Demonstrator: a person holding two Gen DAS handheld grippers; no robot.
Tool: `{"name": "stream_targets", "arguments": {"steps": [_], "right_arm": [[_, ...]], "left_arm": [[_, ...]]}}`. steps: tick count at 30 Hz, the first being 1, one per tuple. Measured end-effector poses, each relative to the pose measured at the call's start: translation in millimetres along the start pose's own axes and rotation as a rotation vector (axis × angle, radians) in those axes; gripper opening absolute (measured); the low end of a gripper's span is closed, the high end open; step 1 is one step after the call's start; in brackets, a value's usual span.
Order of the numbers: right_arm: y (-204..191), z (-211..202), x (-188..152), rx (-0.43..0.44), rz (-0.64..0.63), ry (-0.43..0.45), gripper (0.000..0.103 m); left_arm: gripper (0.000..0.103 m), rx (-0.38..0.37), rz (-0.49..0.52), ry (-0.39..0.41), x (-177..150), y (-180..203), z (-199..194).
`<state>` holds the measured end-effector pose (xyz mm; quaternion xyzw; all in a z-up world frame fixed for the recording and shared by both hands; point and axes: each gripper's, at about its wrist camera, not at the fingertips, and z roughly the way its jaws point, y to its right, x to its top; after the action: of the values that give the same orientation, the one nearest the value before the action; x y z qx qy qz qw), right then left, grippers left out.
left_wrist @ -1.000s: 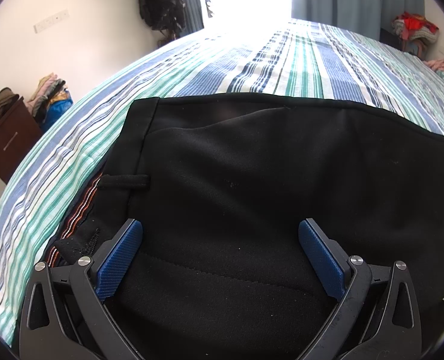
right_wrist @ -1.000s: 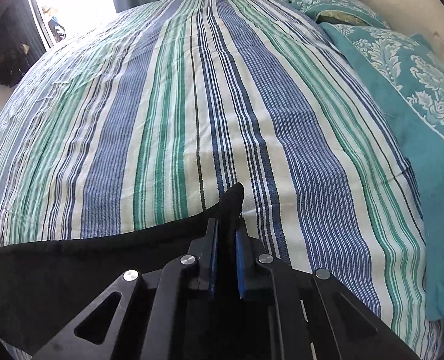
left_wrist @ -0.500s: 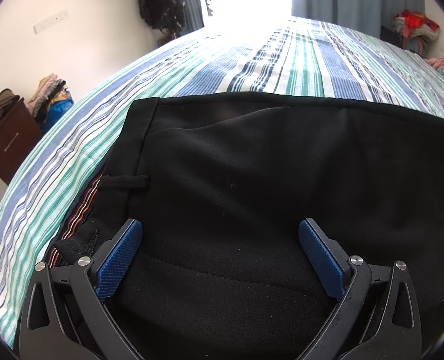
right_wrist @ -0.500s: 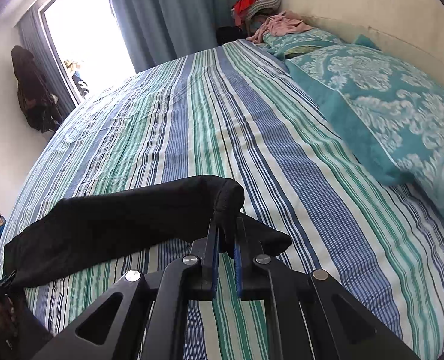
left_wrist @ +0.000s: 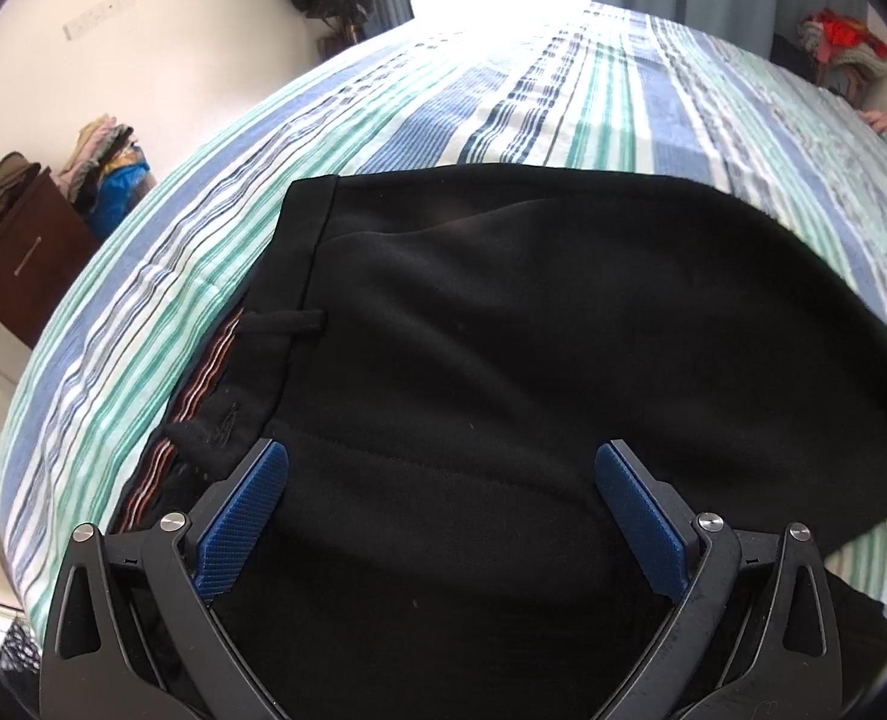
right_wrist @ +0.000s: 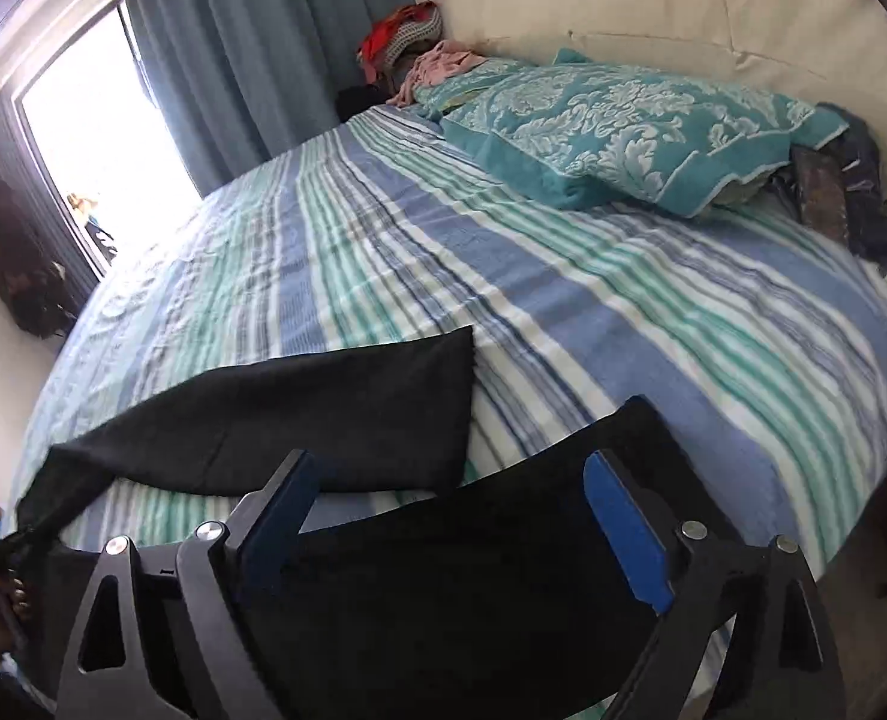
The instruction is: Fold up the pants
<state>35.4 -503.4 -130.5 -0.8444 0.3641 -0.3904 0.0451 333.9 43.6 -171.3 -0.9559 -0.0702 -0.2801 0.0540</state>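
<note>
The black pants (left_wrist: 503, 360) lie flat on the striped bed (left_wrist: 593, 108), spread under and between the left gripper (left_wrist: 441, 480), whose jaws stand wide, released. The right gripper (right_wrist: 452, 501) has its jaws opening over a pant leg (nothing pinched). Beyond the pants, a teal patterned pillow (right_wrist: 611, 120) rests by the headboard (right_wrist: 653, 6).

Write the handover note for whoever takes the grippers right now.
Left gripper: open, over the pants' waistband end, holding nothing.
Right gripper: jaws opening, nothing pinched; black cloth lies under them.
Pants: on the striped bed, one leg end laid flat, another black flap near the right gripper.
Done: right grip let go, leg end down on the bed.
Left: check the layers line up, smooth, and make any remaining fold.
</note>
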Motion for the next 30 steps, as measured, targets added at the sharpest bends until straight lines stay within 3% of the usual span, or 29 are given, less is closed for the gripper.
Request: {"name": "stream_targets", "arguments": {"steps": [3,6,9,11,13,14,15,16,18,23,27,30], "right_arm": [[1,20,-11,0.319,0.209,-0.085,0.090],[-1,50,-10,0.433,0.334,-0.140,0.090],[8,87,-15,0.347,0.466,-0.206,0.088],[16,95,-15,0.289,0.539,-0.175,0.081],[15,96,-8,0.225,0.533,-0.119,0.074],[14,99,-6,0.198,0.524,-0.113,0.052],[13,102,-4,0.167,0.512,-0.122,0.010],[12,104,-3,0.141,0.497,-0.133,0.005],[9,97,1,0.143,0.472,-0.098,0.005],[-19,57,28,0.171,0.267,0.047,0.005],[-29,46,37,0.212,0.206,0.086,0.005],[-26,38,41,0.295,0.213,0.107,0.005]], "left_arm": [[0.103,-0.104,0.011,0.027,-30,-1,-42],[0.103,-0.144,0.043,0.049,-67,0,-75],[0.103,-0.159,0.054,0.046,-98,1,-96],[0.103,-0.164,0.064,0.036,-112,3,-104],[0.103,-0.168,0.091,0.013,-119,9,-104],[0.103,-0.169,0.112,-0.005,-116,13,-100],[0.103,-0.169,0.129,-0.024,-113,17,-98],[0.103,-0.168,0.134,-0.040,-105,21,-96],[0.103,-0.201,0.097,-0.040,-81,26,-96],[0.103,-0.395,-0.092,-0.121,15,42,-54],[0.102,-0.381,-0.188,-0.198,74,67,2],[0.102,-0.339,-0.214,-0.243,95,84,34]]}}
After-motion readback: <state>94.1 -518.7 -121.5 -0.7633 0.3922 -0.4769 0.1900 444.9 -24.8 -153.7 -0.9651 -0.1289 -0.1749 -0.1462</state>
